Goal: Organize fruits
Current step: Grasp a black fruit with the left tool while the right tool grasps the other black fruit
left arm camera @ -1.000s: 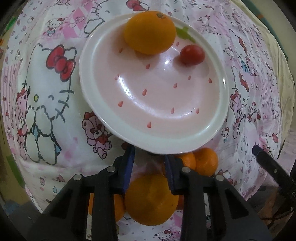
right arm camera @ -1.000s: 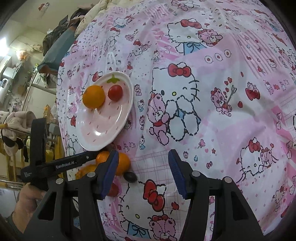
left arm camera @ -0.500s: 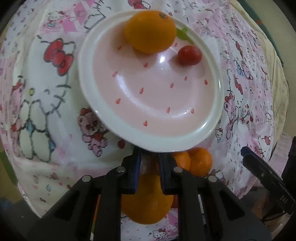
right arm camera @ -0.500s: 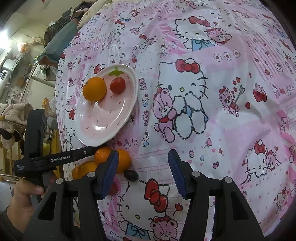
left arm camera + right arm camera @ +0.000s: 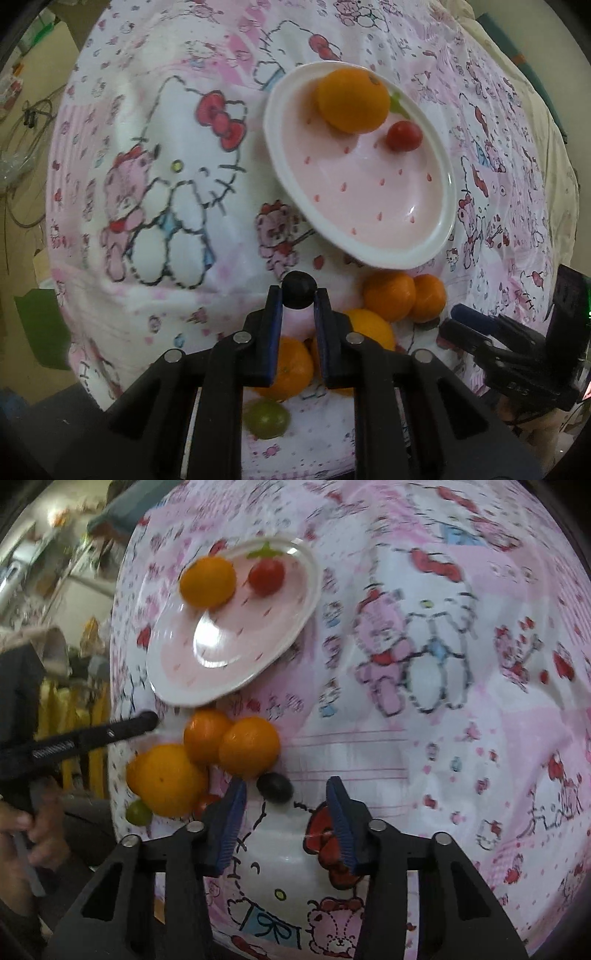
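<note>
My left gripper (image 5: 298,295) is shut on a small dark round fruit (image 5: 299,294), held above the cloth just short of the pink plate (image 5: 439,243). The plate holds an orange (image 5: 352,100) and a red cherry tomato (image 5: 403,136). Several oranges (image 5: 389,295) and a green grape (image 5: 266,419) lie on the cloth below my left fingers. My right gripper (image 5: 286,797) is open, and a dark grape (image 5: 275,787) lies between its fingertips. In the right wrist view, oranges (image 5: 249,746) lie to its left, and the plate (image 5: 173,686) is beyond them.
The surface is a soft pink Hello Kitty cloth (image 5: 177,192) that drops off at its edges. The right gripper's body (image 5: 517,350) shows at the lower right of the left wrist view. The left gripper (image 5: 92,734) and the hand holding it show at the left of the right wrist view.
My left gripper has shut on a dark fruit, lifted and swung left, so the plate now sits to the right. My right gripper has moved down toward the fruit pile and the dark grape.
</note>
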